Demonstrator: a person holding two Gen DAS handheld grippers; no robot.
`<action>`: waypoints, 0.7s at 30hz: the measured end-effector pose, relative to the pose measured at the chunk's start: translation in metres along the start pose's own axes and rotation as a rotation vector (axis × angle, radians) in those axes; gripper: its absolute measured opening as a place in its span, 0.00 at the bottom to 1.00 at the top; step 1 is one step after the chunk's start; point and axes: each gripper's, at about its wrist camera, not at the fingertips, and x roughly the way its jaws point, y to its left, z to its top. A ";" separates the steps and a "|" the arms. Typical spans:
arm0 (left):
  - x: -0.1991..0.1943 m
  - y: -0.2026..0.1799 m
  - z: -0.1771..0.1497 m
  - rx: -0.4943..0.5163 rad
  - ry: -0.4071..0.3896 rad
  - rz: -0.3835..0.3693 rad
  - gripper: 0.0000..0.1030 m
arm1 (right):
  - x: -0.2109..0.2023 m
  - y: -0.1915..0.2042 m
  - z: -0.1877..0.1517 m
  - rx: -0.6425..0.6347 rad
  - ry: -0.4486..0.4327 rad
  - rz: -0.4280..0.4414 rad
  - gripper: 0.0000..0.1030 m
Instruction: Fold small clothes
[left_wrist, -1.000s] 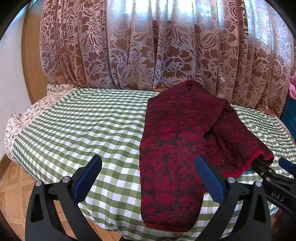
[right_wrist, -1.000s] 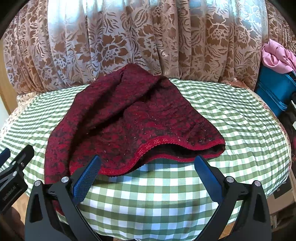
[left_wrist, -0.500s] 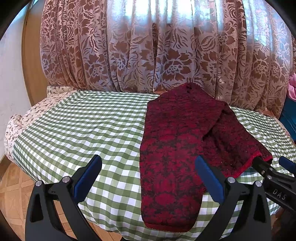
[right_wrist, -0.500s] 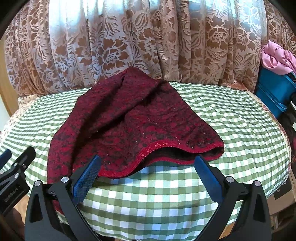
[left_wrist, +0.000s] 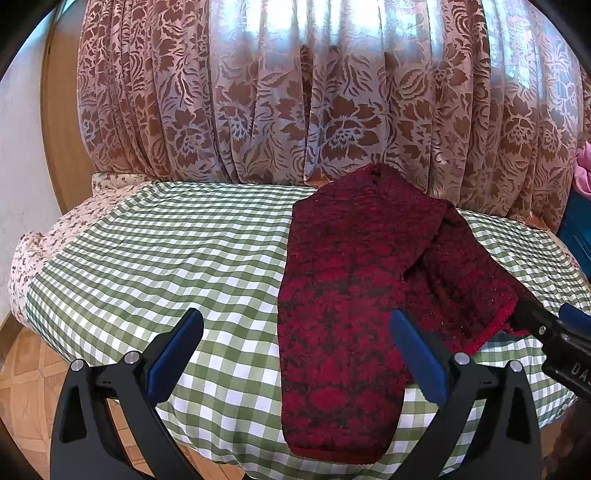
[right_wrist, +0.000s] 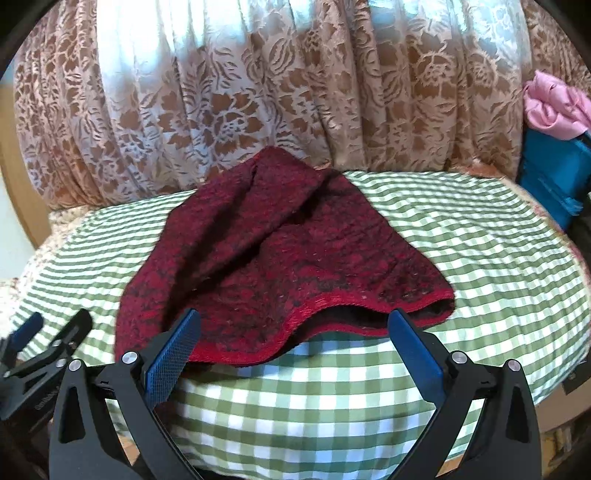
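Observation:
A dark red patterned knit garment (left_wrist: 343, 295) lies on the green-and-white checked tablecloth (left_wrist: 166, 251), reaching from the curtain to the near edge. My left gripper (left_wrist: 295, 350) is open just short of the table's near edge, and its right fingertip sits over the garment's lower part. My right gripper (right_wrist: 293, 332) is open at the garment's (right_wrist: 280, 254) red-trimmed hem, which arches up between its fingers. Nothing is held by either gripper. Each shows in the other's view: the right gripper (left_wrist: 545, 317) at the hem, the left gripper (right_wrist: 59, 321) at the far left.
A brown floral curtain (left_wrist: 295, 110) hangs right behind the table. A blue bin (right_wrist: 554, 177) with pink cloth (right_wrist: 554, 107) stands at the right. A floral undercloth (left_wrist: 48, 236) shows at the table's left edge, above wooden flooring (left_wrist: 29, 387).
Both grippers have moved forward towards the garment. The right one has closed in on the red hem. Both stayed open and the garment has not moved.

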 end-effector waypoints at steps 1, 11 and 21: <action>0.001 -0.001 0.001 0.001 0.001 0.001 0.98 | 0.000 0.000 0.000 -0.002 0.003 0.014 0.97; 0.006 -0.006 0.003 0.026 0.013 -0.001 0.98 | 0.002 -0.006 0.004 0.030 0.017 0.076 0.97; 0.014 -0.011 0.005 0.070 0.036 -0.017 0.98 | 0.000 -0.022 0.020 0.072 -0.017 0.085 0.97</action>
